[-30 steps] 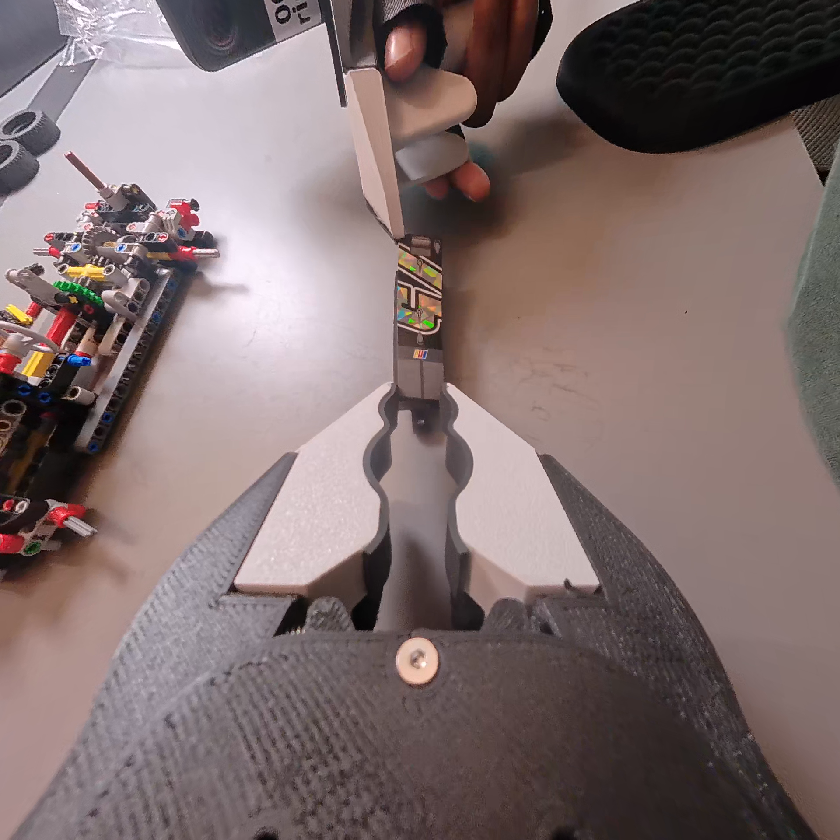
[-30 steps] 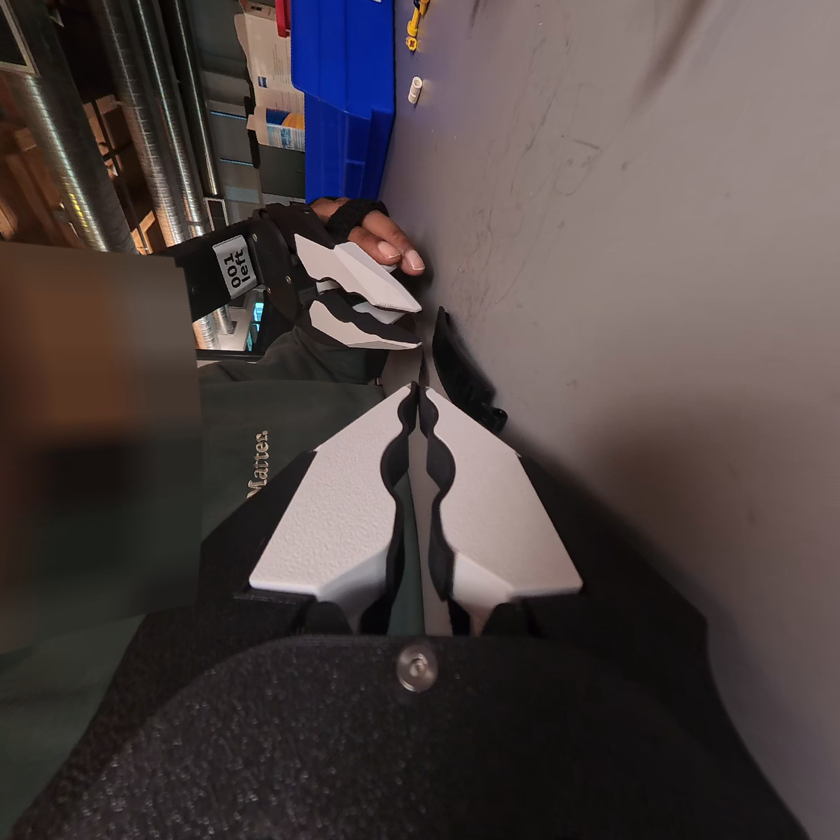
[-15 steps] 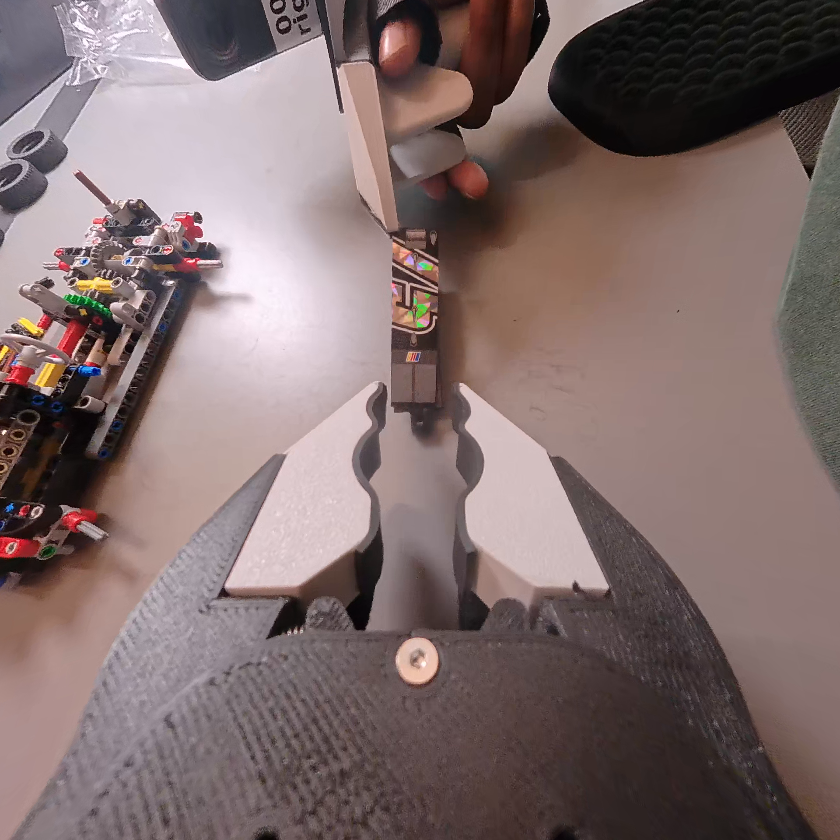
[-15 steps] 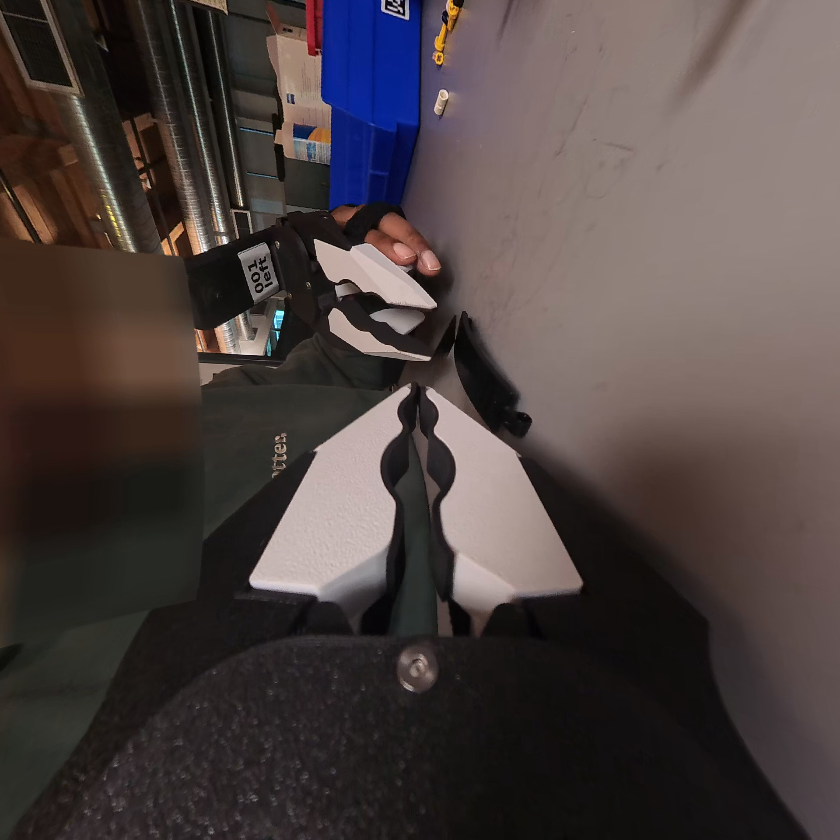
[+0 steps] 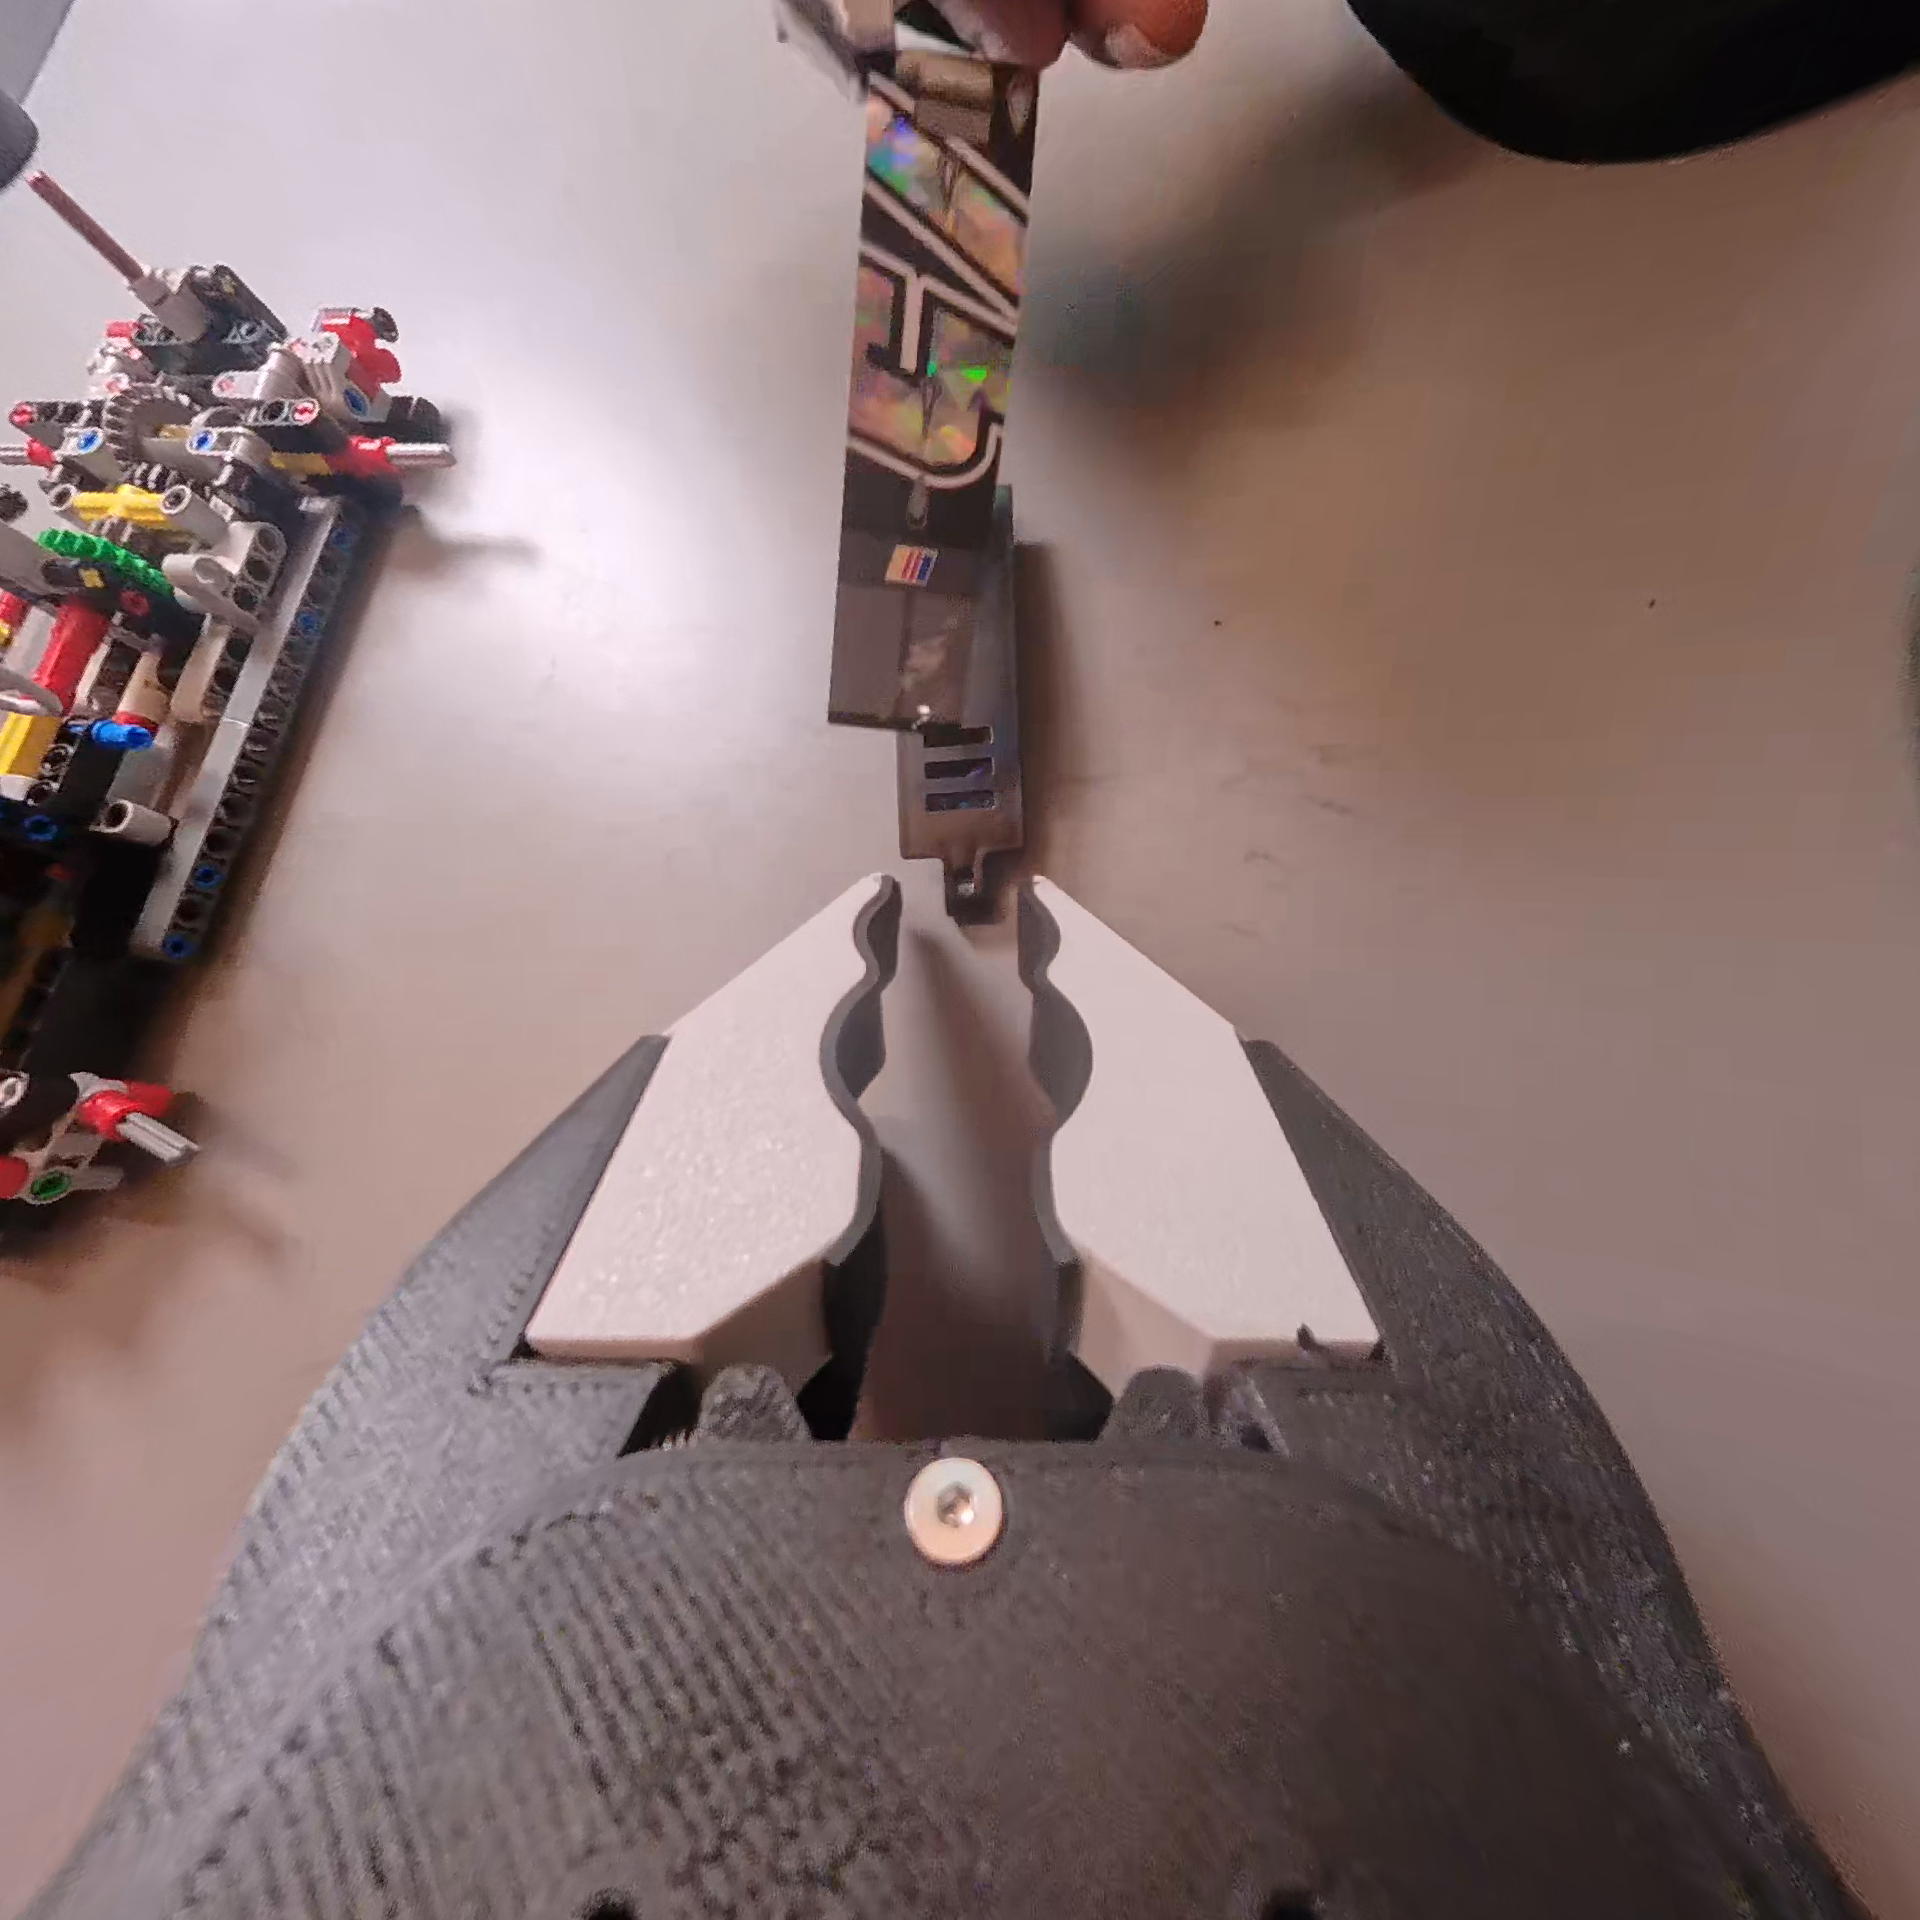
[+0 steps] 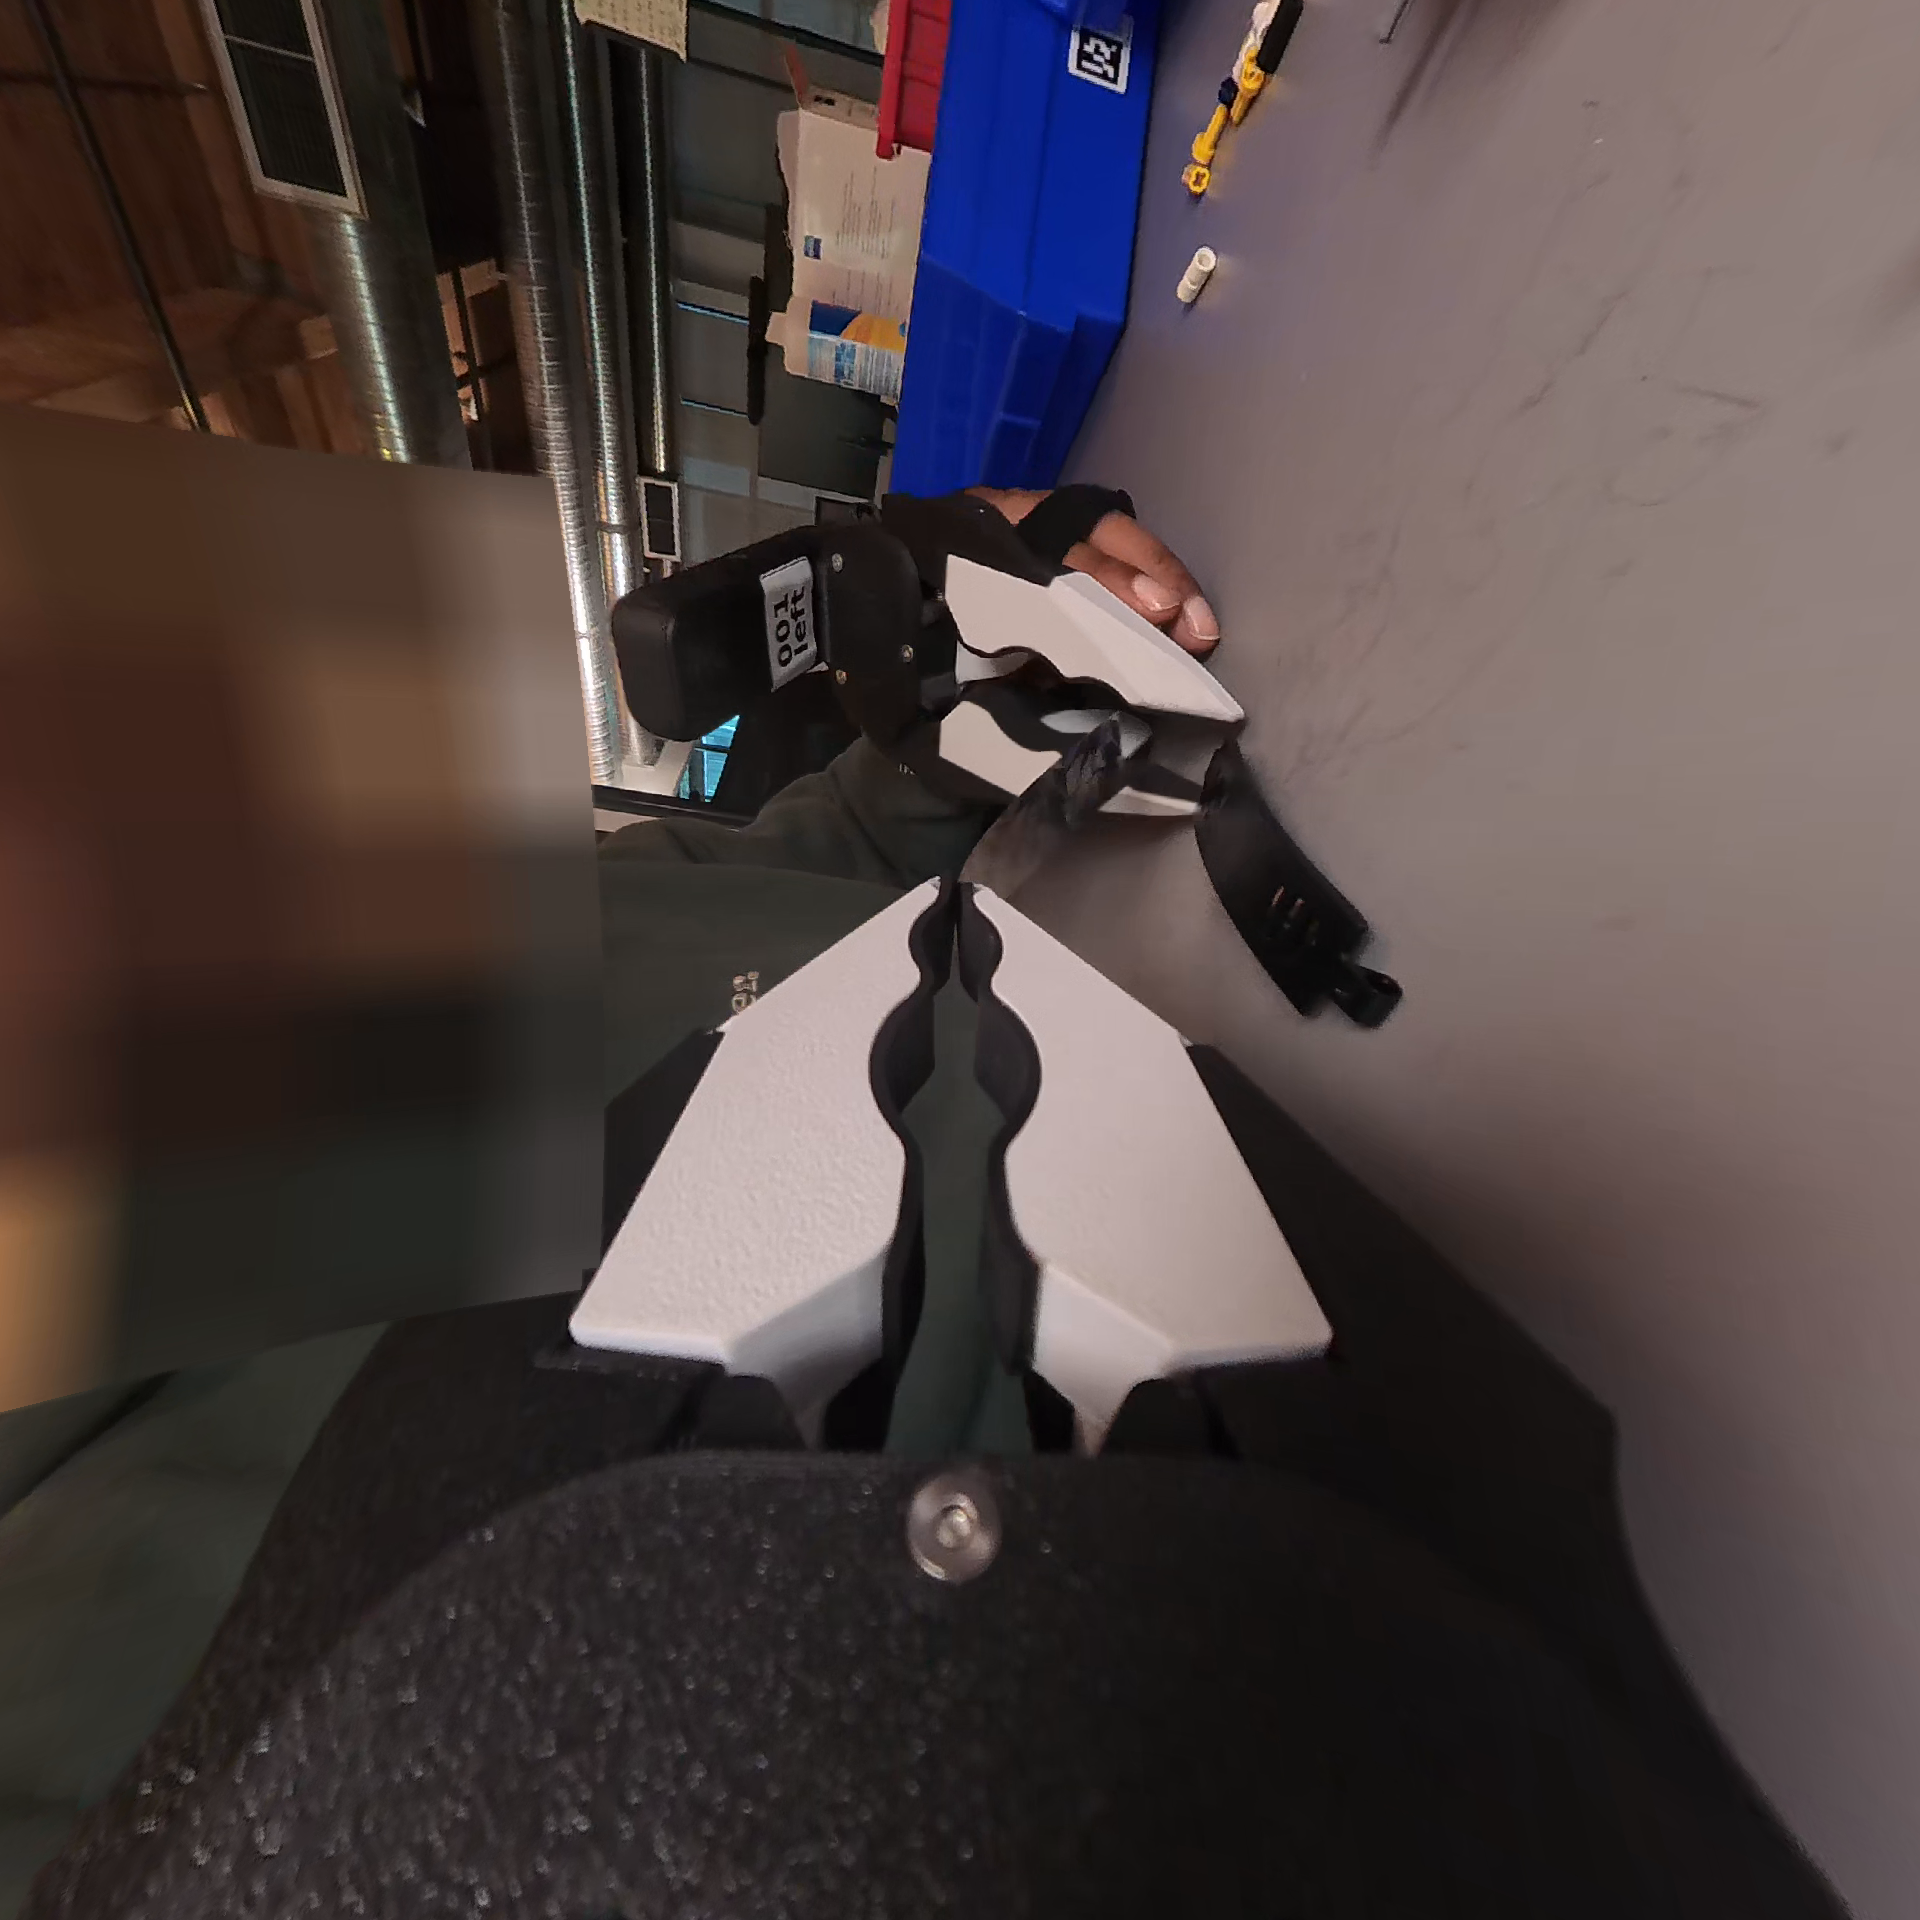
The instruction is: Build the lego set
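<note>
Black holographic-stickered panel pinched by right fingers; left fingers spread, empty, white lettered tag behind.

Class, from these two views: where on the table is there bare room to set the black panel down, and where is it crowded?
Bare: the table right of the black panel, and the strip between it and the Lego chassis. Crowded: the left edge, filled by that chassis.

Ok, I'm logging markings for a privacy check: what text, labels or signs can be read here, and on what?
I won't quote writing; these bear it:
White label on the left claw: printed, legible.
Code sticker on the blue bin.
Holographic sticker on the panel: stylised marks.
Jacket: lettering, blurred.
Papers behind: too small.
</note>
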Motion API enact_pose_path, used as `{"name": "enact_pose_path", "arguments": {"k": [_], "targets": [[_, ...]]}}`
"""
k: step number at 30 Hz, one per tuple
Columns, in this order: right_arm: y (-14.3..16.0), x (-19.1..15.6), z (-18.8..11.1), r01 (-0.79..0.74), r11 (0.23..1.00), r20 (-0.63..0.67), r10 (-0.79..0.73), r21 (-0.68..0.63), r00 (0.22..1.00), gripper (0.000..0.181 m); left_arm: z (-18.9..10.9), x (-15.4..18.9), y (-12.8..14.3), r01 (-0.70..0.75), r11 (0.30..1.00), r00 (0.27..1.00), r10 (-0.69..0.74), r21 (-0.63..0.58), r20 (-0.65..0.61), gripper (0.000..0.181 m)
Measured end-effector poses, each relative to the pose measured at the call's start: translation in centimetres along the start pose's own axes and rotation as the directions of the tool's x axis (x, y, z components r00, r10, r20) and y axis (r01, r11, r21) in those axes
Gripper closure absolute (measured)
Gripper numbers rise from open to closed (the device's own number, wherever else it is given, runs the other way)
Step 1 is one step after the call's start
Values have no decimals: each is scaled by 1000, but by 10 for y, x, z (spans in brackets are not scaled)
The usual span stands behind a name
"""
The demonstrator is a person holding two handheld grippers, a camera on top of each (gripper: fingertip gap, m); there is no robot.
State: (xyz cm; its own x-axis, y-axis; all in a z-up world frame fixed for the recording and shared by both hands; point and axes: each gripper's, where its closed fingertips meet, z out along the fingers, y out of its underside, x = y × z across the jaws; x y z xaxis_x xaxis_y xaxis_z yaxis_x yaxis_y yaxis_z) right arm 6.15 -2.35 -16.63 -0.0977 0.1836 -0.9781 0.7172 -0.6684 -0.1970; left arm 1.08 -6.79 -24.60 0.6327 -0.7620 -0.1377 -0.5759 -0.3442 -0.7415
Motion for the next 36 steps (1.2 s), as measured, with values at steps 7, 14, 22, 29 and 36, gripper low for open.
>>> {"name": "enact_pose_path", "arguments": {"k": [7, 14, 22, 29, 36], "targets": [[3, 0, 1, 0, 1000, 17, 0, -11, 1000, 181, 2, -4, 0, -23, 1000, 999, 24, -7, 33, 175], [4, -5, 2, 14, 1000, 64, -14, -5, 998, 181, -7, -10, -15, -70, 994, 994, 62, 88, 88, 176], [7, -19, -8, 79, 995, 266, -91, 57, 960, 181, -24, -9, -36, -196, 953, 975, 165, 232, 146, 176], [10, -5, -8, 59, 997, 242, -70, 54, 968, 181, -24, -9, -36, -240, 950, 963, 206, 201, 175, 176], [10, 1, -5, 37, 998, 224, -47, 49, 973, 181, -22, -7, -35, -232, 955, 966, 203, 183, 162, 176]]}}
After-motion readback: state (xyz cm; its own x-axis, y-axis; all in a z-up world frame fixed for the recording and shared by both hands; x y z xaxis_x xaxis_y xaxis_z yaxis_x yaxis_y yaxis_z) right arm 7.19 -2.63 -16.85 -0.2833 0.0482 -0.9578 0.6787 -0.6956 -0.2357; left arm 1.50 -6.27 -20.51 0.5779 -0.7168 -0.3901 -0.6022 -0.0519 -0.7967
